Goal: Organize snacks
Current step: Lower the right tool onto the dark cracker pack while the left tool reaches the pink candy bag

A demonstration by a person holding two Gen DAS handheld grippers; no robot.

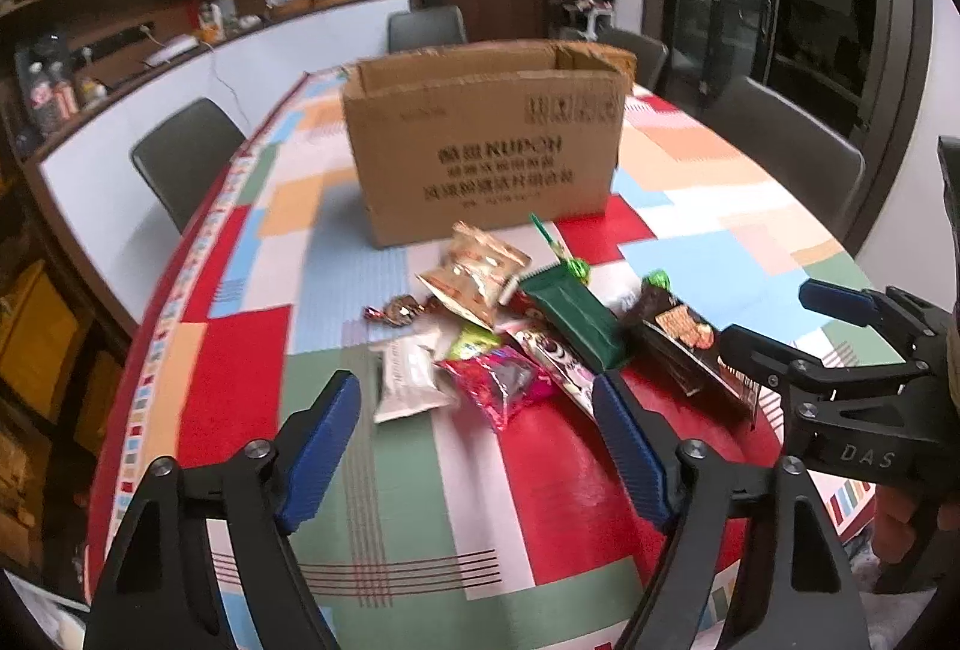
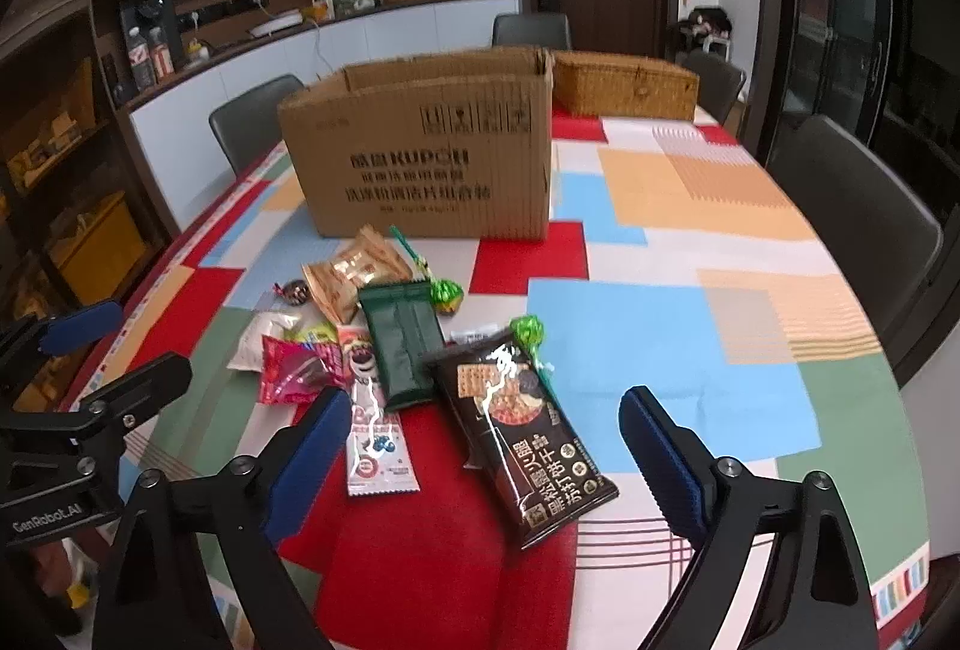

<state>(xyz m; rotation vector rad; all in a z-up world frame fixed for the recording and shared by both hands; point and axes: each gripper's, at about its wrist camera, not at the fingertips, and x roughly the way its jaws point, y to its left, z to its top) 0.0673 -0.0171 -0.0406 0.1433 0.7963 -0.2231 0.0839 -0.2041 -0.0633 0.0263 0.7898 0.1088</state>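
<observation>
Left hand-held gripper (image 1: 480, 446) spread wide, right hand-held gripper (image 2: 486, 464) likewise

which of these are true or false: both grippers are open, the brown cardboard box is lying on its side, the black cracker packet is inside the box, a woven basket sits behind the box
1. Both the left gripper and the right gripper are open: true; neither holds anything.
2. The brown cardboard box lies on its side: false; it stands upright, top open.
3. The black cracker packet is inside the box: false; it lies on the patchwork tablecloth.
4. A woven wicker basket sits behind the box: true.
</observation>
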